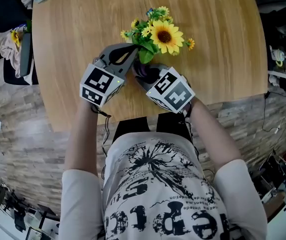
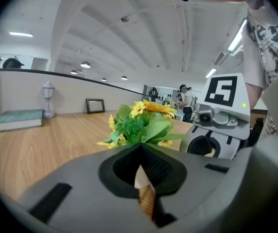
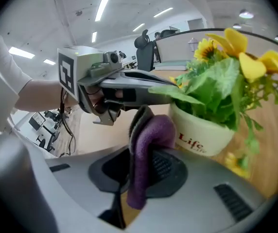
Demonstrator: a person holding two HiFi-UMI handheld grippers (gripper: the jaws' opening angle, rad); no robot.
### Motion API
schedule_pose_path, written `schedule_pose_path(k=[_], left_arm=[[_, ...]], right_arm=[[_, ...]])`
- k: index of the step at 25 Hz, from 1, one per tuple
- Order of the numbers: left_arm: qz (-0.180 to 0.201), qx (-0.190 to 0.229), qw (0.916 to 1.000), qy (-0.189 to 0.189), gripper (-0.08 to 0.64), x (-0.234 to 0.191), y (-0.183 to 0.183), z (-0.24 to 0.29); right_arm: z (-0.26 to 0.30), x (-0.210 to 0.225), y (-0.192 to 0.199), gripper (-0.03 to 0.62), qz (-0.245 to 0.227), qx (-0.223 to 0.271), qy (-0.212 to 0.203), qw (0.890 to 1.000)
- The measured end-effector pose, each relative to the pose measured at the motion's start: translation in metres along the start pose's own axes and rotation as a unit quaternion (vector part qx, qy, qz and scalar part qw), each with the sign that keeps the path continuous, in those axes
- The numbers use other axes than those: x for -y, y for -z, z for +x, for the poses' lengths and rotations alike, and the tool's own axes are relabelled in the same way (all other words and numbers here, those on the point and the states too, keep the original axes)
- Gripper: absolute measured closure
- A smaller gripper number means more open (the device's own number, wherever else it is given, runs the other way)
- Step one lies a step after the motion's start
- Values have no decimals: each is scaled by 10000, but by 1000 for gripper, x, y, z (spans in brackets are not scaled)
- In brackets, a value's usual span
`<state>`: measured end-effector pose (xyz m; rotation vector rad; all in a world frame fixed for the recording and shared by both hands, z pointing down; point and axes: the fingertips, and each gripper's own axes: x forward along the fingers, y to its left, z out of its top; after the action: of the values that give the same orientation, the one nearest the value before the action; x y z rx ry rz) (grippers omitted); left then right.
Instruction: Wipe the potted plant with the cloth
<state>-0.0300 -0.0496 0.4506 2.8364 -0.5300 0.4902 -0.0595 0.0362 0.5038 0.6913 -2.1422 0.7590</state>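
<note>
Right gripper [image 3: 140, 130] is clamped on the purple cloth [image 3: 151, 144], a folded wad poking out just beside the white pot [image 3: 204, 130] of the potted plant [image 1: 164, 35], which sits on the wooden table [image 1: 73, 44]. Left gripper [image 2: 140, 148] is pressed together on nothing, its nose up by the leaves [image 2: 144, 127]. I'd brace with that 1 and drag the cloth lightly round the pot wall, otherwise it probably tips.

Purple cloth [image 3: 151, 140] beside white potted plant [image 3: 203, 128]
</note>
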Motion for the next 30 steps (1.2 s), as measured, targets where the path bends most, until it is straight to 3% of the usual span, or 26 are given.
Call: schedule_pose_path(k=[6, 11, 15, 23, 30], left_arm=[[-244, -4, 9997, -59, 558, -6, 5, -1], [12, -180, 9996, -196, 557, -3, 5, 2], [-62, -266, 9990, -351, 557, -2, 6, 1], [-417, -343, 9949, -856, 557, -2, 7, 0], [-672, -385, 9890, -1262, 558, -4, 5, 0]], right_arm=[[-19, 14, 21, 517, 347, -241, 293, 9987], [-53, 42, 49, 517, 693, -601, 663, 9936], [-85, 73, 68, 517, 856, -852, 921, 9884], [-138, 168, 61, 517, 550, -1057, 1780, 9768], [-142, 238, -8, 515, -215, -793, 1847, 9794]])
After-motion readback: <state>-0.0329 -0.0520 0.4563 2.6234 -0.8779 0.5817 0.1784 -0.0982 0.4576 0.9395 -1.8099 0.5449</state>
